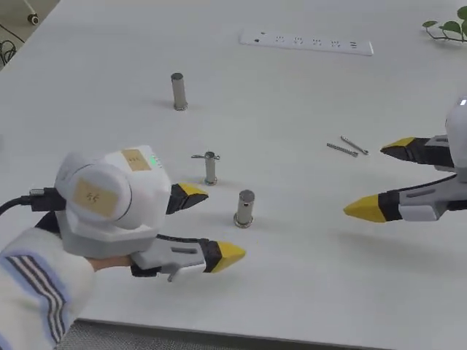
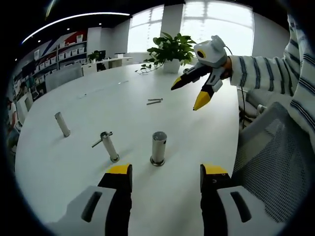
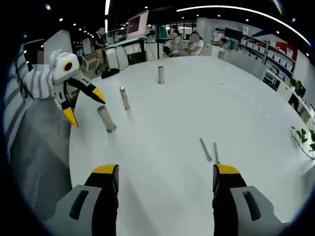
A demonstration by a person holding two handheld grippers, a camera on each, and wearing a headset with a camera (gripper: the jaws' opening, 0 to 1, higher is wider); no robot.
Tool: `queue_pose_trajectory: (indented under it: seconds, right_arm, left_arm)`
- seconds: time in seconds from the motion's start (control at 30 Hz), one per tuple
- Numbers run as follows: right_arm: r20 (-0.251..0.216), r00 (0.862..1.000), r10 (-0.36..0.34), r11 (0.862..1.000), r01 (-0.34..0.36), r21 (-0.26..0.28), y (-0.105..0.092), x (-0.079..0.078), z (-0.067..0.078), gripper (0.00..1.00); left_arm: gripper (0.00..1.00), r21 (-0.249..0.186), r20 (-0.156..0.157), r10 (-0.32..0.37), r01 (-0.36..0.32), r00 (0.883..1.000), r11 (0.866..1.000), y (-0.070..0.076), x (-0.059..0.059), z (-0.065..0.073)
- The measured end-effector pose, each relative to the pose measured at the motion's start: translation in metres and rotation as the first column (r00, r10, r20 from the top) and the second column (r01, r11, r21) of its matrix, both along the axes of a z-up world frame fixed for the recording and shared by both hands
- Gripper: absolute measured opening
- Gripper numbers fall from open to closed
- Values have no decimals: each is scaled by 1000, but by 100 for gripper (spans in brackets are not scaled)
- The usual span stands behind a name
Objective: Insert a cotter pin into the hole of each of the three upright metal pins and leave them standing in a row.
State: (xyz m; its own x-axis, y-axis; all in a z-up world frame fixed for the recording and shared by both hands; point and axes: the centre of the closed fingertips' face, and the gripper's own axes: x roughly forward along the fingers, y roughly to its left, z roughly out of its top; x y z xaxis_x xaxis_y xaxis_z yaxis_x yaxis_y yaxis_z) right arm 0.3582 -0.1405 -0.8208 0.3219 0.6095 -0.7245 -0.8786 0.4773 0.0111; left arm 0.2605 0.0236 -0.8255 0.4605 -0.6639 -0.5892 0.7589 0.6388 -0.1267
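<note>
"As the left gripper (image 1: pixel 219 222) hung in the lower left of the head view, how were its jaws?"

"Wide apart, holding nothing, with the yellow tips pointing right. A striped sleeve (image 1: pixel 33 284) showed behind it in the corner."

"And the metal pins?"

"The nearest pin (image 1: pixel 244 208) stood upright just right of those tips, a little below the frame's centre. Just up and left of it stood the middle pin (image 1: pixel 211 169), with a cotter pin (image 1: pixel 204 156) sticking out sideways near its top. The far pin (image 1: pixel 178 91) stood well apart in the upper left, also upright."

"The other claw?"

"The right gripper (image 1: pixel 368 179) came in from the right edge at mid height, jaws spread wide too, nothing between them. Two loose cotter pins (image 1: pixel 348 147) lay side by side on the white table (image 1: pixel 292 292), just left of its upper tip."

"Farther back?"

"A white power strip (image 1: pixel 306 42) lay along the top, with plant leaves (image 1: pixel 446 28) in the upper right corner."
</note>
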Motion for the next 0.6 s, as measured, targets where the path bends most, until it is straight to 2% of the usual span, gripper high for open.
queue_pose_trajectory:
  seconds: [0.1, 0.17, 0.23, 0.33, 0.47, 0.5, 0.53, 0.6]
  right_arm:
    - [-4, 1000, 15, 1000, -15, -10, 1, 6, 0, 77]
    - [-9, 1000, 22, 1000, -22, -14, 1, 8, -1, 75]
    - [-15, 999, 37, 999, -37, -20, 2, 11, -1, 73]
    - [-18, 998, 55, 998, -56, -35, 2, 15, -3, 72]
    - [-23, 997, 75, 996, -76, -50, 2, 23, -3, 71]
    - [-25, 997, 79, 995, -81, -53, 1, 24, -3, 71]
    - [-27, 996, 85, 995, -86, -58, 1, 26, -3, 71]
    - [-34, 995, 98, 993, -100, -69, 1, 28, -4, 71]
  left_arm:
    - [60, -6, -31, 5, -5, 1000, 1000, 2, -9, -2]
    - [62, 21, -57, -4, 5, 998, 1000, 5, -14, -6]
    - [64, 45, -63, -5, 8, 998, 999, 9, -16, -8]
    - [65, 33, -51, 31, -30, 998, 999, 13, -14, -4]
    - [65, 30, -27, 41, -40, 999, 999, 16, -11, 2]
    - [66, 28, -8, 37, -37, 999, 999, 16, -10, 4]
    - [68, 28, 32, 31, -32, 999, 999, 16, -6, 8]
    - [73, 23, 15, 31, -32, 999, 999, 16, -8, 7]
